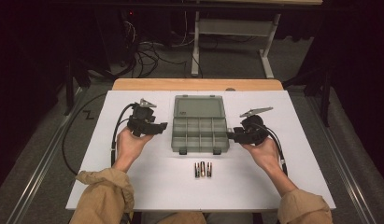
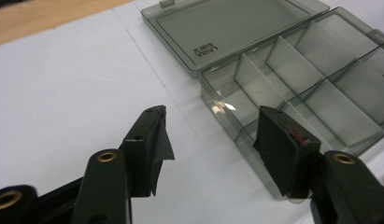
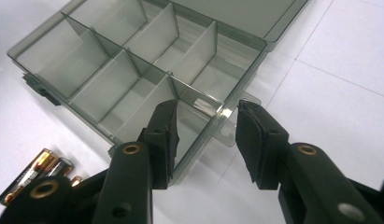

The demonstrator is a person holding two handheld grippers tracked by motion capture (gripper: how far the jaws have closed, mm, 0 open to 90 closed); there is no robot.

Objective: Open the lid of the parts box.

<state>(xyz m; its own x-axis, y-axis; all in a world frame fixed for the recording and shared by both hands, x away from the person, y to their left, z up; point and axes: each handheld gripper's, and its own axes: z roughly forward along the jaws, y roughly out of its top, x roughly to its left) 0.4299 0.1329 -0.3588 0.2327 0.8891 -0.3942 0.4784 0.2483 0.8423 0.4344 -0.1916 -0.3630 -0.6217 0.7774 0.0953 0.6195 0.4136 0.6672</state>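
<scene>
Setting: a white table top (image 1: 133,186) with a person seated at its near edge, one hand-held gripper in each hand.
Box: a smoky clear plastic organiser box (image 1: 199,135) sits at the middle of the table, between the two grippers.
Box, long axis: the tray runs left to right across the table; its two latches face the person.
Box, lid: the lid (image 1: 199,107) is thrown fully open and lies flat on the table behind the tray, hinged along the far side, inner face up.
Box, inside: dividers split the tray into two rows of small compartments; those in view look empty, though the tinted plastic makes that hard to be sure of.
Batteries: a few small batteries (image 1: 203,169) lie side by side just in front of the box, apart from it, their long axes pointing away from the person.
Left gripper (image 1: 160,126): held just left of the box, pointing toward it; jaws wide apart with nothing between them, the box's left wall close beyond one pad.
Right gripper (image 1: 231,136): at the box's right end; jaws apart, straddling the corner of the tray wall without pressing on it.
</scene>
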